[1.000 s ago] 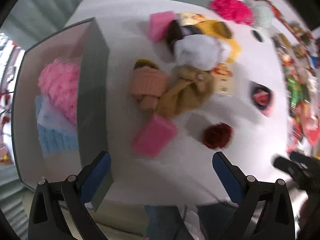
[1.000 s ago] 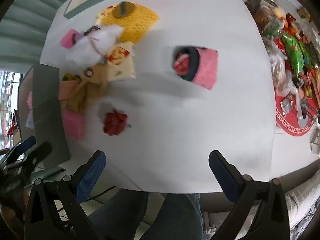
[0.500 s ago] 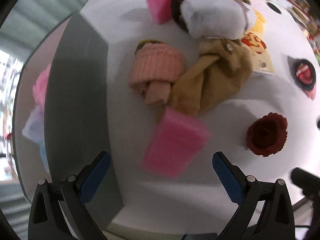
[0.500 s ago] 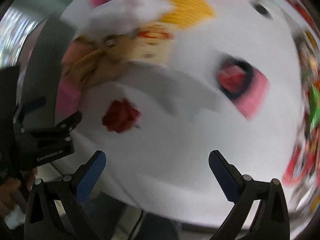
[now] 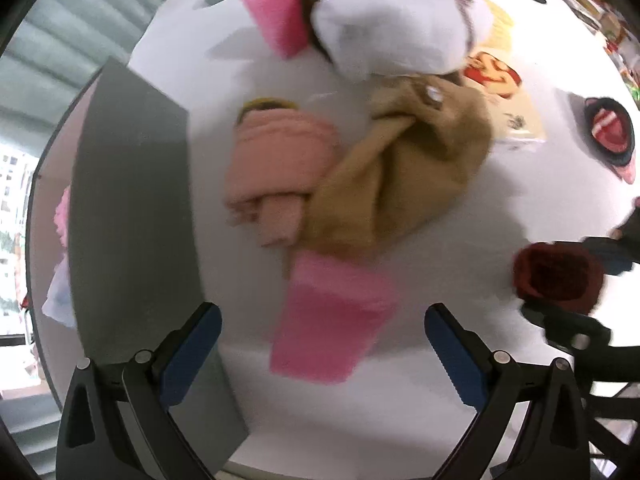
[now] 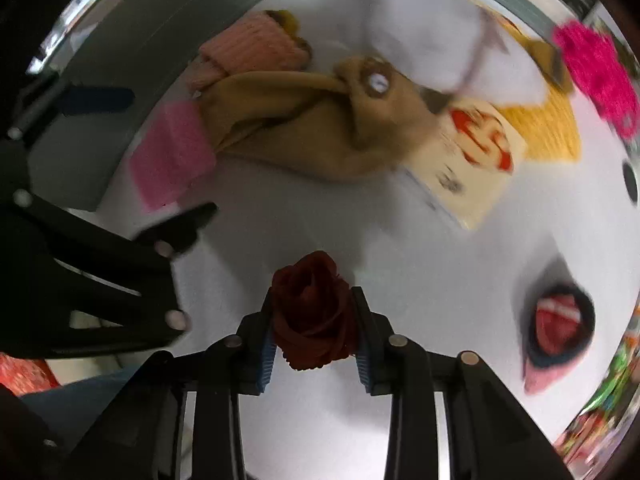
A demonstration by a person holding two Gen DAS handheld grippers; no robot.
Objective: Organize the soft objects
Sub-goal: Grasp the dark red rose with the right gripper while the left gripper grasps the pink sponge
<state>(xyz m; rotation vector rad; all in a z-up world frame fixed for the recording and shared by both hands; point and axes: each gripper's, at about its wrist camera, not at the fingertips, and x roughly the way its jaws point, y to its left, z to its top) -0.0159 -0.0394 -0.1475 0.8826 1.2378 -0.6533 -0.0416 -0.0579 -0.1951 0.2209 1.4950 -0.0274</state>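
My right gripper (image 6: pixel 313 330) is clamped on the dark red fabric rose (image 6: pixel 310 312); both blue pads press its sides, and the rose sits low over the white counter (image 6: pixel 420 264). My left gripper (image 5: pixel 322 354) stands wide open with nothing between its fingers, hovering over the pink sponge block (image 5: pixel 332 324), which lies on the counter just below the tan cloth (image 5: pixel 400 176). A peach knitted roll (image 5: pixel 276 164) lies touching that cloth, beside the grey bin wall (image 5: pixel 132 208). From the left wrist view, the rose shows at the right edge, gripped.
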